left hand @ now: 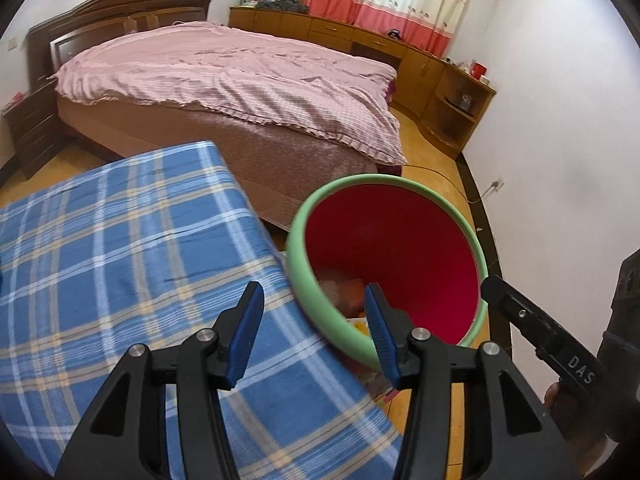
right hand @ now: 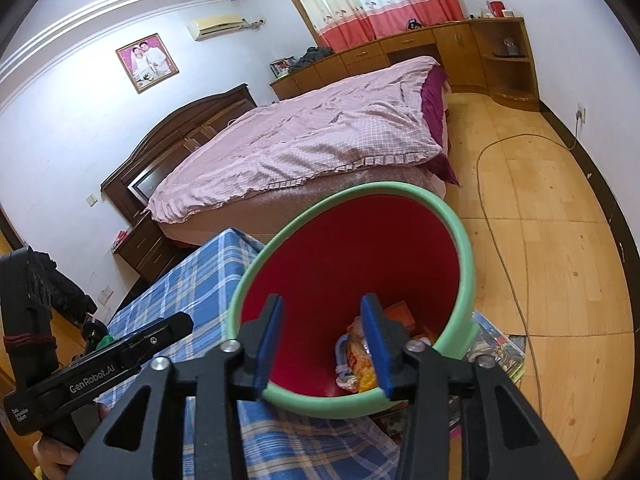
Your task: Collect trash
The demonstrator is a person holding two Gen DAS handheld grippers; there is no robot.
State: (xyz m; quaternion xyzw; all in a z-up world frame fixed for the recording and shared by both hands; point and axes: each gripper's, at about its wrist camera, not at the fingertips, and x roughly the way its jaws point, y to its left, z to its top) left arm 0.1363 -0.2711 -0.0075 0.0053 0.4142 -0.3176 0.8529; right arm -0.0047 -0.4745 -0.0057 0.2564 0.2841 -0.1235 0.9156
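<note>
A red bin with a green rim (left hand: 400, 184) stands on the floor beside a table with a blue plaid cloth (left hand: 120, 248). Trash lies at its bottom: an orange and yellow wrapper (right hand: 360, 356) and other pieces. My left gripper (left hand: 312, 332) is open and empty, straddling the bin's near rim at the table edge. My right gripper (right hand: 324, 344) is open and empty, above the bin's near rim (right hand: 304, 400). The right gripper's body (left hand: 540, 336) shows in the left wrist view; the left one's body (right hand: 100, 364) shows in the right wrist view.
A bed with a pink quilt (left hand: 240, 76) stands behind the table. Wooden cabinets (left hand: 400, 48) line the far wall under a curtain. Magazines (right hand: 500, 344) lie on the wood floor by the bin. A cable (right hand: 500, 200) runs across the floor to a wall socket.
</note>
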